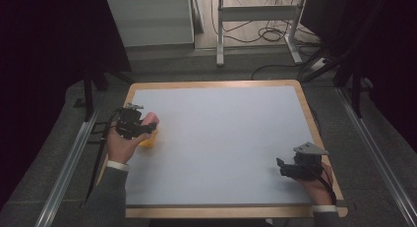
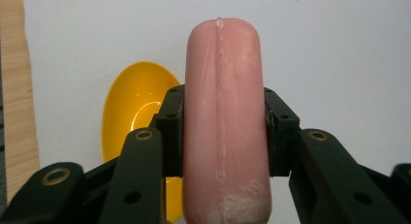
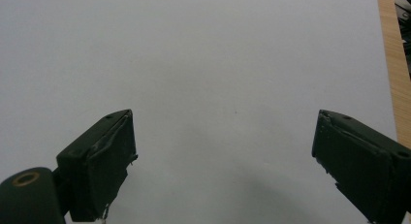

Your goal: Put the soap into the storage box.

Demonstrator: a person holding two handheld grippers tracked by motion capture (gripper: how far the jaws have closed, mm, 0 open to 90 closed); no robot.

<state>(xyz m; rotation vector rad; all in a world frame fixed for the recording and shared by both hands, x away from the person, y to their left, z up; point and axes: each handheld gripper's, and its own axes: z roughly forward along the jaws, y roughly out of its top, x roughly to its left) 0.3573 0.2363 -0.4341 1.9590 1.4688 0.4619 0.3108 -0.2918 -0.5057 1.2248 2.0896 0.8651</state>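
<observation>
While the left gripper (image 1: 140, 123) sits at about 9 o'clock on the white-topped worktop (image 1: 221, 138), its jaws are clamped on a pink, smooth, sausage-shaped plastic cylinder (image 2: 225, 122). In the left gripper view the pads press both long sides of the cylinder; its rounded end sticks out past the jaw tips toward 12 o'clock. A glossy yellow oval plastic bowl (image 2: 133, 107) lies on the worktop under and at 9 o'clock of the cylinder in that view, partly behind the jaw linkage. From the high view the bowl (image 1: 148, 140) shows as a yellow patch just below the left gripper, next to the hand (image 1: 123, 146). Can't tell whether cylinder and bowl touch. Right gripper (image 1: 290, 169) is at about 4 o'clock on the worktop, well apart from the left, jaws wide apart with bare white surface between them.
</observation>
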